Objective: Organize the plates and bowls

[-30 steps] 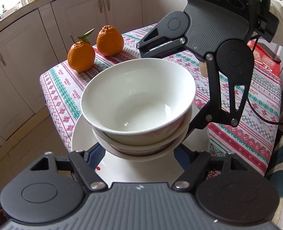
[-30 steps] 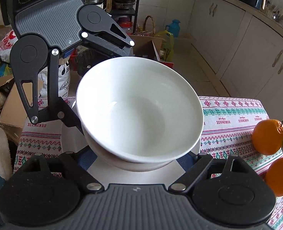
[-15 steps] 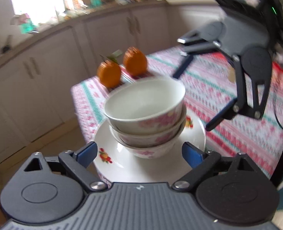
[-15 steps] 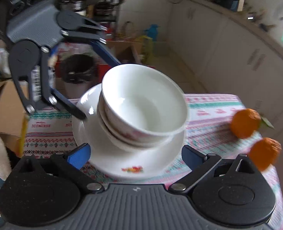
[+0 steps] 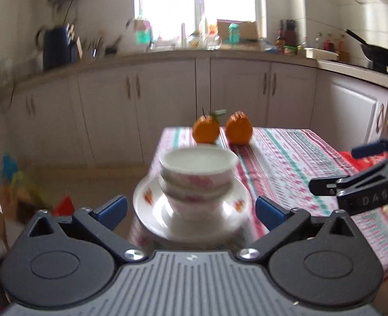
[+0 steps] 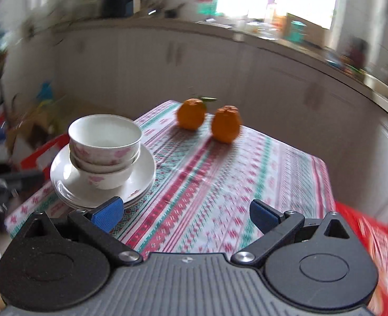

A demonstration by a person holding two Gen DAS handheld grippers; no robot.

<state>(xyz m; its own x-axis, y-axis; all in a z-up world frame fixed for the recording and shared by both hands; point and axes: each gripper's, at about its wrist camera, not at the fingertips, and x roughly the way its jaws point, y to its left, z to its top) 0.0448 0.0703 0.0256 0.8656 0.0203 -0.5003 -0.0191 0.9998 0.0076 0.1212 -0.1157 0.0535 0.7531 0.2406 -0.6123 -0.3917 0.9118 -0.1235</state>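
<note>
The left claw has its jaws spread wide with nothing between the blue pads; they have just been opening, and the same holds for the right claw, which also stands wide apart and empty. Straight ahead of the left claw, and slightly below it, the stacked bowls sit upright on the plates, right at the near corner of the bench, so the stack lies almost centred between the left pads. From the right claw the same bowls and plates lie off to the left, beyond its left pad, with bare tablecloth directly in front. I judge the left claw the nearer and better lined up, should the stack need another touch. The stack has no long axis; it is round and stands vertical. Two oranges rest at the far end of the bench, well apart from the stack. The sorting looks finished
</note>
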